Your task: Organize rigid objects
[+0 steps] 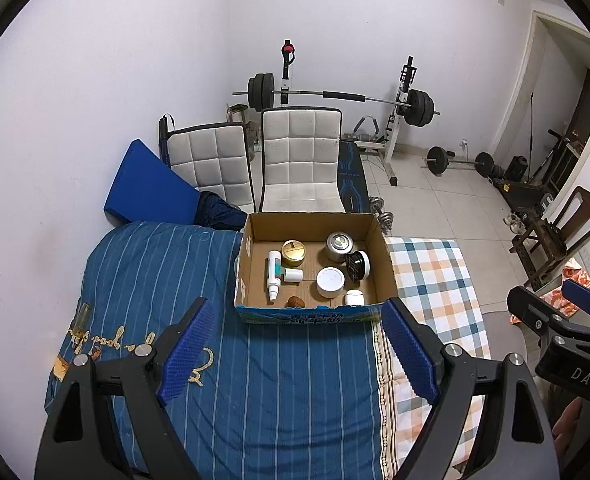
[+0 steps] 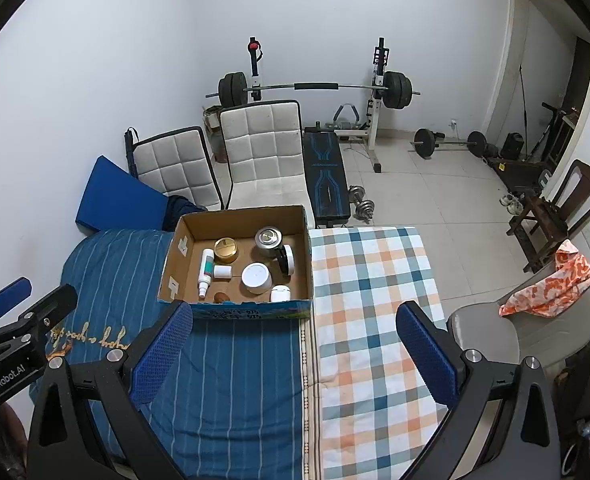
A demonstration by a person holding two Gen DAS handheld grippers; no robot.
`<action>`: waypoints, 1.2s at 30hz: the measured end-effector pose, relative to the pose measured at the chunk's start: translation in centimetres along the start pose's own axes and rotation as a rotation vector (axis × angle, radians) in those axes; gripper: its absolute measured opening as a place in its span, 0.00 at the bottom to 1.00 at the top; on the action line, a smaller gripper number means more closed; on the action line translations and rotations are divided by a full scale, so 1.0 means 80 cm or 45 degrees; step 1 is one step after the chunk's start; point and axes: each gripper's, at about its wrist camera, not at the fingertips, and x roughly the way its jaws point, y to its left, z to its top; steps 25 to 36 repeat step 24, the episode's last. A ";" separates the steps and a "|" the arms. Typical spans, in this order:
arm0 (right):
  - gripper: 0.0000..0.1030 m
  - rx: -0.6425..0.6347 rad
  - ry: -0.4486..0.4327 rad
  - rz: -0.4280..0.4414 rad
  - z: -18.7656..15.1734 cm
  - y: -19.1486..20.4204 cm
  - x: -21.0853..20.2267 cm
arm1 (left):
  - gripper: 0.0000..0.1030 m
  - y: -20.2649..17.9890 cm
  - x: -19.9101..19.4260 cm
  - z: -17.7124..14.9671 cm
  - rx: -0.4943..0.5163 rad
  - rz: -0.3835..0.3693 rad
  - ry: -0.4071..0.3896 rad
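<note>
An open cardboard box [image 1: 381, 254] [image 2: 175, 256] sits on the bed. In it lie a white spray bottle [image 1: 273, 275] [image 2: 206, 271], a gold tin [image 1: 293, 251] [image 2: 226, 249], a silver tin [image 1: 339, 246] [image 2: 268, 240], a black-lidded jar [image 1: 357, 265] [image 2: 286, 260], a white round jar [image 1: 330, 282] [image 2: 256, 278], a small white jar [image 1: 354, 298] [image 2: 280, 294], a white cap [image 1: 293, 274] [image 2: 222, 271] and a brown nut [image 1: 295, 302] [image 2: 222, 298]. My left gripper [image 1: 299, 352] is open and empty, in front of the box. My right gripper [image 2: 295, 354] is open and empty, over the bedding to the box's right.
The bed has a blue striped cover [image 1: 279, 392] and a plaid blanket [image 2: 375, 300]. Two white padded chairs [image 1: 301, 160] stand behind the box, with a weight bench and barbell [image 1: 335, 96] beyond. A wooden chair [image 2: 555, 216] and a grey chair [image 2: 495, 332] stand at right.
</note>
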 end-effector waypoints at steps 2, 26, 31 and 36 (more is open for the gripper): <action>1.00 -0.006 -0.001 -0.004 0.000 0.000 0.000 | 0.83 0.000 -0.001 0.000 0.000 0.002 -0.002; 1.00 -0.002 -0.004 -0.017 -0.002 -0.003 0.000 | 0.83 0.004 0.009 -0.008 -0.011 0.030 -0.022; 1.00 -0.002 -0.004 -0.017 -0.002 -0.003 0.000 | 0.83 0.004 0.009 -0.008 -0.011 0.030 -0.022; 1.00 -0.002 -0.004 -0.017 -0.002 -0.003 0.000 | 0.83 0.004 0.009 -0.008 -0.011 0.030 -0.022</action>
